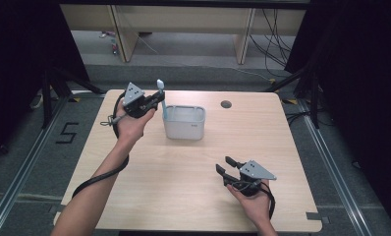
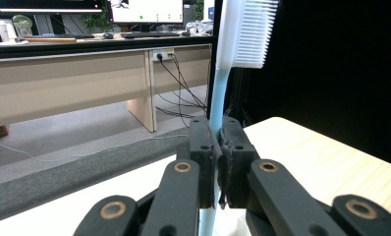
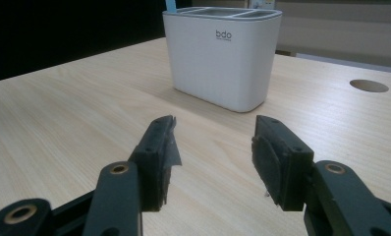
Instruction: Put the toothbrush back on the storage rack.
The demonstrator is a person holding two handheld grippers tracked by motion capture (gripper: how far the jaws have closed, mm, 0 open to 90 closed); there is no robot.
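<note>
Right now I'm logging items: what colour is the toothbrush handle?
Light blue handle on the toothbrush, bristles white; clearest in the left gripper view.

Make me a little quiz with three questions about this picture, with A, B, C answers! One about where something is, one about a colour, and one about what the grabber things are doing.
1. Where is the white holder?
A. on the wooden table
B. on the floor
C. in the right gripper

2. What colour is the handle of the toothbrush?
A. red
B. light blue
C. black

3. What is the right gripper doing?
A. shut on the toothbrush
B. shut on the holder
C. open and holding nothing

Answers:
1. A, the holder stands on the tabletop, toward its far side.
2. B, the handle rising between the jaws of the left gripper is light blue, with white bristles on top.
3. C, its two jaws stand apart with only bare table between them, while the left gripper is the one clamped on the toothbrush.
</note>
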